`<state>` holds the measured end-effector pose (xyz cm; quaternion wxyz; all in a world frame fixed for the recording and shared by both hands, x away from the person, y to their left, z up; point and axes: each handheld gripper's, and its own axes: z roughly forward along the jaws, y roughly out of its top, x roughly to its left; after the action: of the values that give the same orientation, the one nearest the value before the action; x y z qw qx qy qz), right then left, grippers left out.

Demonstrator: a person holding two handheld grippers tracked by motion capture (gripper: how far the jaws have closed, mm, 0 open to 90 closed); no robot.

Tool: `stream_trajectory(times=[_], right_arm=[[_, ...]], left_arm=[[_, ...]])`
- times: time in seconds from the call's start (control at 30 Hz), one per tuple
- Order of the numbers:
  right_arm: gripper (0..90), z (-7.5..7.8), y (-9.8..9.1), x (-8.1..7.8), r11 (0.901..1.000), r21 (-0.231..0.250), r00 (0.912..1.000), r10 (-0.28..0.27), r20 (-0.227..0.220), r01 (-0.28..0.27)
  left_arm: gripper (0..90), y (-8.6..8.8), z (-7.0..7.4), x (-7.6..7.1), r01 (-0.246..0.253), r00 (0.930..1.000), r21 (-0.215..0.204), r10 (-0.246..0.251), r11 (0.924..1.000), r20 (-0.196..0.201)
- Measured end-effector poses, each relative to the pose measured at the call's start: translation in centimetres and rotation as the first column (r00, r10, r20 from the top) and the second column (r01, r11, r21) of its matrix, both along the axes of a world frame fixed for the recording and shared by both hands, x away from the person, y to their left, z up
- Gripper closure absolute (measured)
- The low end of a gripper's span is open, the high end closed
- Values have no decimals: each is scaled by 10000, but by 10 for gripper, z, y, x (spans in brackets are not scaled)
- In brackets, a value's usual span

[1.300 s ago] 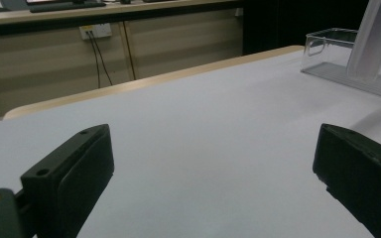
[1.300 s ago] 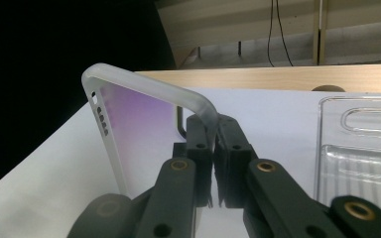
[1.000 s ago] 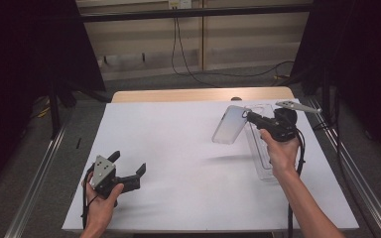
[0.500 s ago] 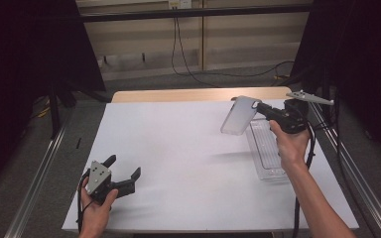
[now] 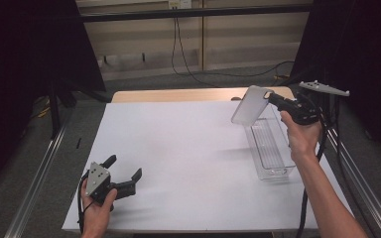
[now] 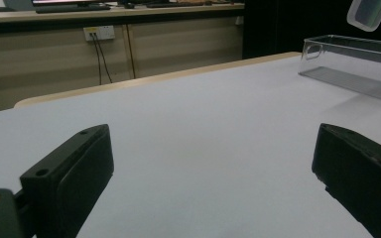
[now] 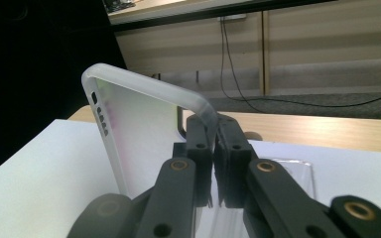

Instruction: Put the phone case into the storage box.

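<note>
two grippers in play, and we see the right gripper [image 5: 272, 99] pinched tight on one edge of a frosted phone case [image 5: 249, 105], holding it in the air above the far end of the clear tray [image 5: 271, 148]. nothing stands between case and tray. our left gripper [image 5: 124, 173] sits low at the near left of the white table [image 5: 188, 148], jaws spread wide and empty, well apart from the tray.

Frosted translucent phone case [image 7: 144, 124], soft matt plastic, clear glossy hard-plastic tray [image 5: 270, 148] at 3 o'clock, matt white table covering [image 5: 188, 148], smooth pale wood table edge [image 5: 178, 95] at 12 o'clock, matt black plastic right gripper [image 7: 212, 148]
</note>
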<state>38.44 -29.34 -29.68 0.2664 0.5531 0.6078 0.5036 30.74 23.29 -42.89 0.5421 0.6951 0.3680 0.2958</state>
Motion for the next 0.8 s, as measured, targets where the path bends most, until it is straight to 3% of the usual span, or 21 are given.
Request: stream_trajectory(times=[0.23, 0.8], right_arm=[[861, 4, -10, 6, 9991, -196, 9993, -363, -6, 363], [861, 8, -31, 26, 9900, -864, 9938, -1114, 46, 1114]], left_arm=[[17, 1, 0, -1, 197, 9994, -255, -190, 9995, 285], [28, -5, 0, -4, 548, 9978, -47, -546, 9985, 364]])
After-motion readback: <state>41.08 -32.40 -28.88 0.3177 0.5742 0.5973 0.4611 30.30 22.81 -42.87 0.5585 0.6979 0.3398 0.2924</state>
